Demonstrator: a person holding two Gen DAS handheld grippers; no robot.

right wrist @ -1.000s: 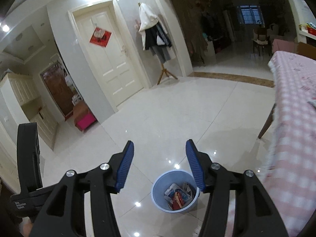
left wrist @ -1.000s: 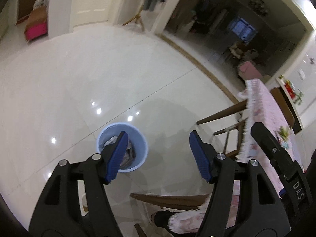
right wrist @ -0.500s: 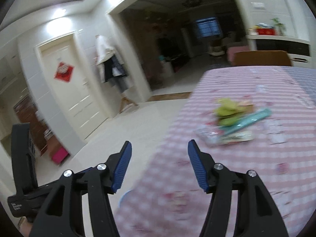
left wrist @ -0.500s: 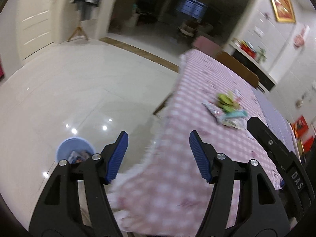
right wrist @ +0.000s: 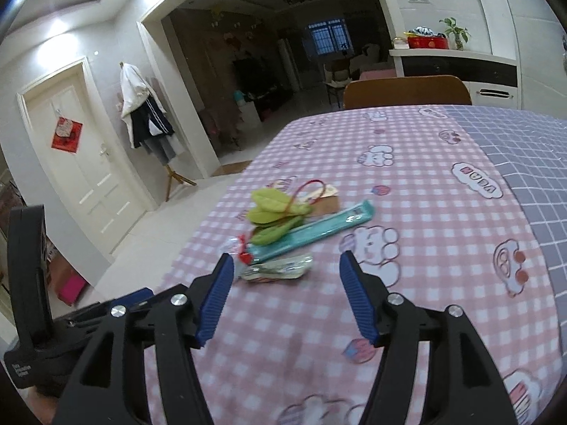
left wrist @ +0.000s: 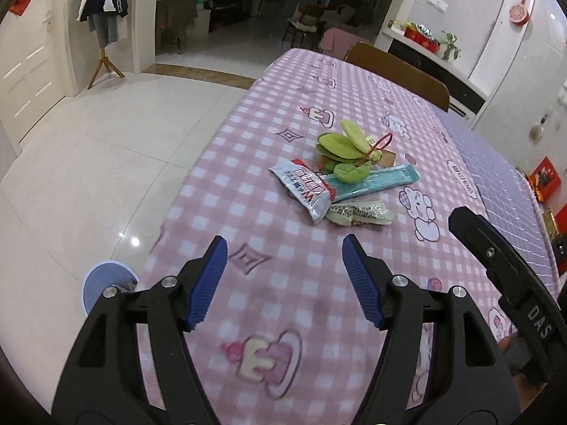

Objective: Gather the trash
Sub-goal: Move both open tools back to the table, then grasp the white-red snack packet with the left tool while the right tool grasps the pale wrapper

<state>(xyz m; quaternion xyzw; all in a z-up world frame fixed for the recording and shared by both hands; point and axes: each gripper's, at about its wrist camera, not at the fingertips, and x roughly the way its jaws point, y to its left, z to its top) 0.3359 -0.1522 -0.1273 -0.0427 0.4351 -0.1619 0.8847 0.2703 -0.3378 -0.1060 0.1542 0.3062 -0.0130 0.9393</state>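
Observation:
A small pile of trash lies on the pink checked tablecloth (left wrist: 269, 304): green leaves (left wrist: 342, 148), a red-and-white wrapper (left wrist: 304, 187), a long teal packet (left wrist: 375, 180) and a crumpled clear wrapper (left wrist: 361, 212). My left gripper (left wrist: 283, 244) hovers short of the pile, its jaws opening with nothing between them. My right gripper (right wrist: 286, 260) is just before the crumpled wrapper (right wrist: 280, 269), jaws opening and empty, apart from it. Beyond it lie the teal packet (right wrist: 319, 228) and the leaves (right wrist: 273, 209). A blue bin (left wrist: 102, 276) holding trash stands on the floor, left of the table.
A wooden chair (right wrist: 407, 92) stands at the table's far side. A grey-blue checked cloth (right wrist: 531, 163) covers the right part of the table. A coat stand (left wrist: 102, 17) and a white door (right wrist: 81, 163) are across the tiled floor (left wrist: 106, 134).
Both views have swung from the floor and the blue bin up over the table. The trash pile now lies ahead of both grippers. The right jaws stand a little wider.

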